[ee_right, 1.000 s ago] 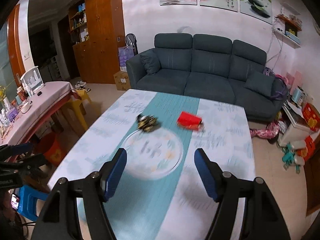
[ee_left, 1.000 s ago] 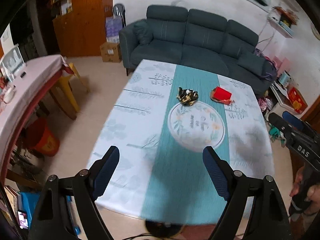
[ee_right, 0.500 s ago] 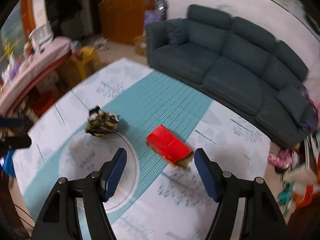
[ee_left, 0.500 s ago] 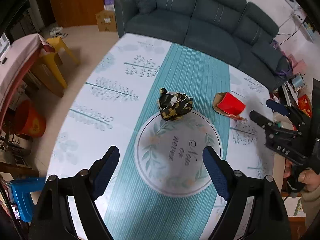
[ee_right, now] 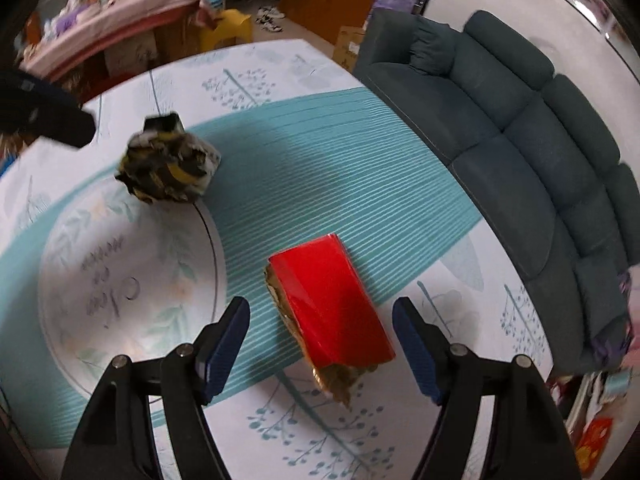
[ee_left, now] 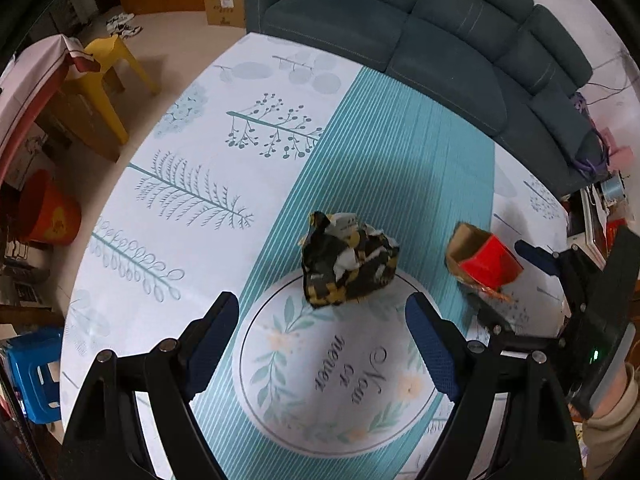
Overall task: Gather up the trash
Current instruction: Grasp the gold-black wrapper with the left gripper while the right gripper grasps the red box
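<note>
A crumpled black-and-yellow wrapper (ee_left: 350,268) lies on the teal runner of the table (ee_left: 180,184), just beyond the fingertips of my left gripper (ee_left: 320,320). That gripper is open, empty and pointing steeply down. A flattened red carton with torn gold foil (ee_right: 328,304) lies further right on the cloth. My right gripper (ee_right: 320,316) hangs over it. Its jaws are opening, the carton lies between them, and the pads do not touch it. The left wrist view shows the carton (ee_left: 488,264) with a blue finger (ee_left: 534,256) of the right gripper beside it.
A dark sofa (ee_left: 440,40) runs along the table's far side. Left of the table stand a yellow stool (ee_left: 108,64), a red bucket (ee_left: 48,216) and a blue stool (ee_left: 32,372). A pink-covered side table (ee_right: 120,12) holds small items.
Both grippers have come forward and down over the table, tilting steeply. The wrapper and the red carton now sit close to the fingertips. The right view has rolled.
</note>
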Demonstrator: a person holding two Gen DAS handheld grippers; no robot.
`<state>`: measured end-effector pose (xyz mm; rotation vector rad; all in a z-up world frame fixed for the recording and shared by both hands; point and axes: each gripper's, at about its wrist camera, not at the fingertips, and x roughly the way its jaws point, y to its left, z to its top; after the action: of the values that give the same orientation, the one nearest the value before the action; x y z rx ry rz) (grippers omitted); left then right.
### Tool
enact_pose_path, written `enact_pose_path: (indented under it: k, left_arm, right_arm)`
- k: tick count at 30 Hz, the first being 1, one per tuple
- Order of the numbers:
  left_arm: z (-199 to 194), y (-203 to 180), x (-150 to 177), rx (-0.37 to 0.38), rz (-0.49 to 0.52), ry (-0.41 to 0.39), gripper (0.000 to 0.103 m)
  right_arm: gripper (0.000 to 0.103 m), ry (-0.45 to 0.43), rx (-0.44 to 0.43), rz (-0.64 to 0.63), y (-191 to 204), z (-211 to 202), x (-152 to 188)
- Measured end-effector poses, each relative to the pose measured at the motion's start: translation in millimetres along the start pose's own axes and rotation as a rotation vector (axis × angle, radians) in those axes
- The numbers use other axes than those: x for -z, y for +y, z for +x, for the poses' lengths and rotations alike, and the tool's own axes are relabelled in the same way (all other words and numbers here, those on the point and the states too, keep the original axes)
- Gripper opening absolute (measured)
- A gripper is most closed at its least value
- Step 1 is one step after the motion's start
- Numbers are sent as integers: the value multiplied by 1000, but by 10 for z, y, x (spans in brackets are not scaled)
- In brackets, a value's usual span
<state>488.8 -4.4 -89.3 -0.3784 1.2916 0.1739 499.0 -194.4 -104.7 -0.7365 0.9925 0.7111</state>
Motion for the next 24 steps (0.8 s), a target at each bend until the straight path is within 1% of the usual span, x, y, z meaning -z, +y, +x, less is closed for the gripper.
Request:
enact_pose_path:
  k: [2, 8, 9, 12, 17, 18, 19, 20, 21, 22, 24]
  left_arm:
    - [89, -4, -46, -4, -10, 13, 84]
    - [338, -39, -171, -6, -19, 55, 84]
    - [387, -59, -187, -10, -14, 63, 84]
    - [500, -108, -224, -19, -3, 79, 84]
    - [662, -199, -277, -41, 20, 96, 84]
    - [695, -226, -283, -39, 29, 97, 82]
    - [708, -241, -286, -38, 34, 97, 73]
    - [736, -271, -287, -33, 46, 98, 68]
    - [749, -292, -292, -52, 56, 92, 68]
    - [744, -307, -294, -57, 64, 82, 65]
    - [704, -346, -285, -61, 99, 33, 60]
  right_arm:
    - [74, 0, 0, -10, 6, 45, -10]
    - [74, 24, -40, -4, -51, 160, 8]
    - [72, 28, -45, -5, -60, 181, 14]
    - [57, 37, -26, -4, -81, 230, 64]
    - [53, 26, -86, 92, -243, 196, 90]
    - [53, 26, -100, 115, -273, 191, 97]
    - [52, 25, -116, 144, -307, 180, 107]
    - [52, 24, -124, 159, -316, 176, 114]
    - [52, 23, -130, 174, -325, 168, 123]
    - [52, 22, -137, 189, -325, 160, 134]
    - [51, 19, -156, 215, -314, 137, 164]
